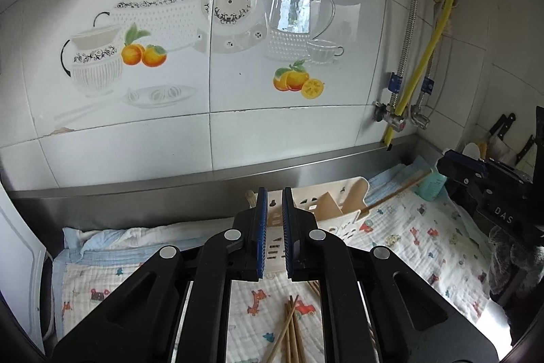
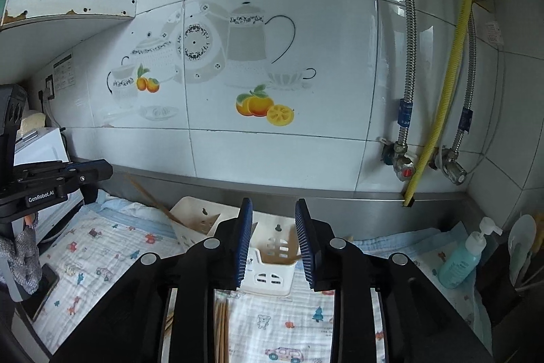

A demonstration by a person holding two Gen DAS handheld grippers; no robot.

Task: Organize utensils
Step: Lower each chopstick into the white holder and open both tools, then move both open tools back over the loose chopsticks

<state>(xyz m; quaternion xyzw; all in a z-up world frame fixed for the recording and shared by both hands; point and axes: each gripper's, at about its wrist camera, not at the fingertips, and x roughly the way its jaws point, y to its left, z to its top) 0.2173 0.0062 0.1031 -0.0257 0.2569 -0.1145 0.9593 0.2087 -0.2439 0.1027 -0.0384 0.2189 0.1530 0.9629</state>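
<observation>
A cream utensil holder point(image 1: 343, 213) with cut-out slots stands on the patterned cloth point(image 1: 425, 237) near the steel back wall. A flat wooden utensil point(image 1: 328, 204) sits in it, and one long chopstick point(image 1: 397, 189) leans out over its rim. Several loose chopsticks point(image 1: 292, 325) lie on the cloth just below my left gripper point(image 1: 274, 191), whose blue pads stand almost together with nothing between them. In the right wrist view the holder point(image 2: 272, 264) is straight ahead behind my right gripper point(image 2: 273, 203), whose jaws stand apart and empty. The chopsticks point(image 2: 222, 325) lie under its left finger.
A teal pump bottle point(image 2: 462, 261) stands at the right, with a dark rack of knives point(image 1: 503, 128) beyond it. Steel hoses, a yellow hose and valves point(image 2: 404, 165) come down the tiled wall. A white appliance point(image 2: 40, 145) and a grey rag point(image 2: 27, 254) are on the left.
</observation>
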